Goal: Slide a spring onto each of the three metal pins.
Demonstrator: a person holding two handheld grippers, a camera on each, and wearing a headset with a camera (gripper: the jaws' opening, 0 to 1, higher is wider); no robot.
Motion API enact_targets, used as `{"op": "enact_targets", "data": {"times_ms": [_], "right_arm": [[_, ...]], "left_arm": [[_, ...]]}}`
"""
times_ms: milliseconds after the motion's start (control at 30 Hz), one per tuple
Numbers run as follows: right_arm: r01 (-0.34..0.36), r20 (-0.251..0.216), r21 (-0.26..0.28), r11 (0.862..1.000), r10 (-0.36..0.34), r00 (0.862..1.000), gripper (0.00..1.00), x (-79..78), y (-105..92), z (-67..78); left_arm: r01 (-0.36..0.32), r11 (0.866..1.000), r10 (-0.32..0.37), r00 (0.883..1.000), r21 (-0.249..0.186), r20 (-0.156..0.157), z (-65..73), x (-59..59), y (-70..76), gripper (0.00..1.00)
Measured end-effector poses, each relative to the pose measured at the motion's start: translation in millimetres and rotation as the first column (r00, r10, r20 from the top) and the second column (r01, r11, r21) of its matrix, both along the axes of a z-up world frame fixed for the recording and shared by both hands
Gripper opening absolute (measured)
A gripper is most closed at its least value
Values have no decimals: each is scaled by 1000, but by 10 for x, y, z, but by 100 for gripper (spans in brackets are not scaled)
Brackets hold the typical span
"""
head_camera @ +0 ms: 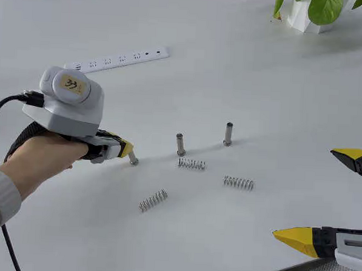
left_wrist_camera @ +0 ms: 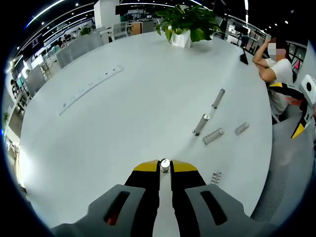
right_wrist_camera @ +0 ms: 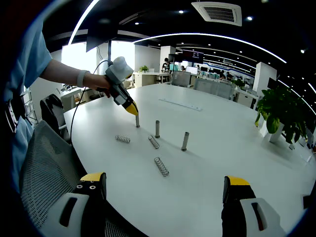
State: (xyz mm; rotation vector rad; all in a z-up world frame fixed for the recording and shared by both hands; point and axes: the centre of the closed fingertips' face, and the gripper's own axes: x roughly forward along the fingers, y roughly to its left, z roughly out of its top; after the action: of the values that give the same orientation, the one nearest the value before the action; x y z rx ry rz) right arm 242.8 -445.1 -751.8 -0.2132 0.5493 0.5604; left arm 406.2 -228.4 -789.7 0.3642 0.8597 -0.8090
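Leftmost pin (head_camera: 133, 160), a slim steel cylinder, stands on the smooth white table (head_camera: 262, 85), its head clenched by the left gripper (head_camera: 127, 149). Two free pins (head_camera: 180, 144) (head_camera: 228, 134) stand to its right. Three coiled wire springs (head_camera: 191, 164) (head_camera: 238, 183) (head_camera: 153, 200) lie nearer. Right gripper (head_camera: 303, 192) is released, jaws wide apart.

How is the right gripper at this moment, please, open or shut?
Open. In the right gripper view the right gripper shows its two yellow-tipped jaws wide apart, bare table between them, nothing held.

White power strip (head_camera: 118, 58) lies flat on the table (head_camera: 245, 72); 1 potted plant (head_camera: 318, 10) stands at its far edge.
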Motion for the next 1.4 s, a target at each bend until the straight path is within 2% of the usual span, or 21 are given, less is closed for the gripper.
{"op": "enact_targets", "data": {"times_ms": [100,167,467,967,1167,1400], "right_arm": [[1,1,0,1000,-1,1000,99,-1,0,1],[-1,0,-1,1000,1,1000,99,-3,2,1],[-2,0,-1,1000,2,1000,99,6,2,-1],[-2,0,-1,1000,2,1000,98,3,-5,-8],[-4,-2,-2,1000,4,1000,98,-6,-2,-13],[-5,-3,-3,1000,5,1000,98,-12,-1,-15]], "left_arm": [[19,1000,-20,1000,20,21,-6,-16,7,4],[25,999,-25,1000,27,16,-23,-30,14,4],[35,999,-35,999,30,24,-23,-29,22,4],[68,997,-71,996,42,52,-45,-27,8,4],[70,997,-72,995,33,67,-57,-34,-1,5],[66,997,-68,996,36,62,-87,-43,15,5]]}}
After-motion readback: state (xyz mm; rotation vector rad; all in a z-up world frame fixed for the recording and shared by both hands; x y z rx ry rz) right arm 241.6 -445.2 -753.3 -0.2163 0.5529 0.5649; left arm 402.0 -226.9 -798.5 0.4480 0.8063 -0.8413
